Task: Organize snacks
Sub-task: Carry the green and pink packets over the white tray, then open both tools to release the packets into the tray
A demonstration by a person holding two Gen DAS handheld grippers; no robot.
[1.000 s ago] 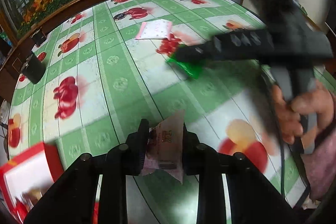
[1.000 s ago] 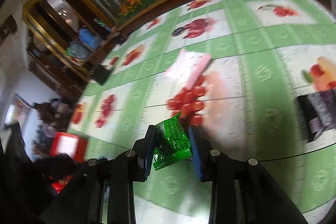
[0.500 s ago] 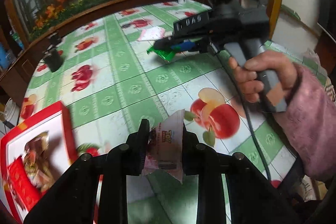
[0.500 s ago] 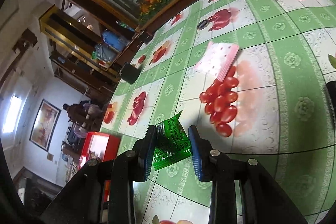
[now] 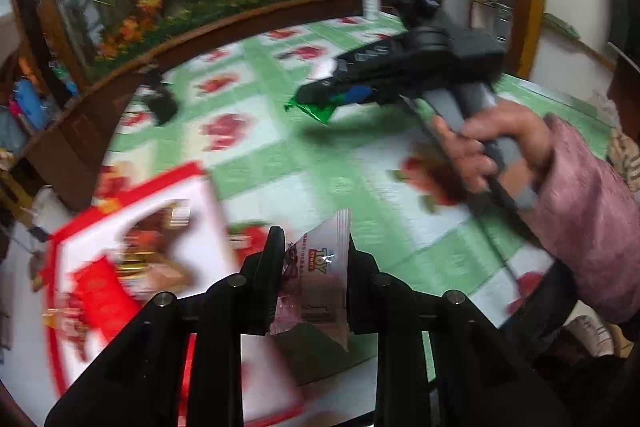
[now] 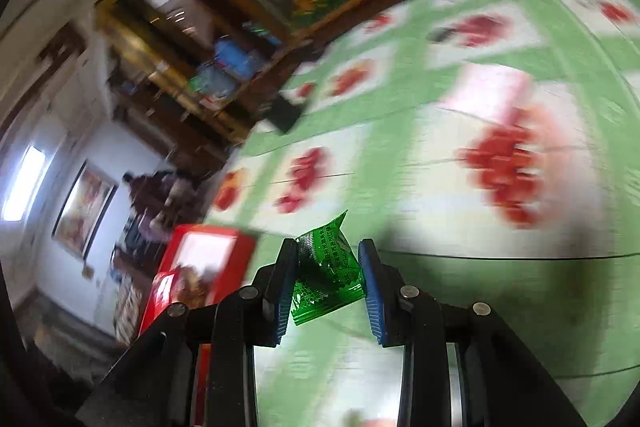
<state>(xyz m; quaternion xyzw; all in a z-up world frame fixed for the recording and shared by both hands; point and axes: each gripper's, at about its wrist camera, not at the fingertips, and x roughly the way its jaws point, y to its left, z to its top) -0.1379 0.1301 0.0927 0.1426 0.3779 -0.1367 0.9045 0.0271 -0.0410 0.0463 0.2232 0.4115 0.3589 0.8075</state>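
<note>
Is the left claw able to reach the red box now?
Probably yes: the red box lies open just beside the left claw, nothing between; the claw holds a pink packet.

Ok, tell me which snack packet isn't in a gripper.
The pink-and-white packet lying flat on the table. The green packet is pinched in the right gripper, the Toy Story packet in the left gripper.

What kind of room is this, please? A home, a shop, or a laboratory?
Most likely a home living or dining room. A fruit-print tablecloth covers the table, a framed picture hangs on the wall, and wooden shelves hold household clutter.
</note>
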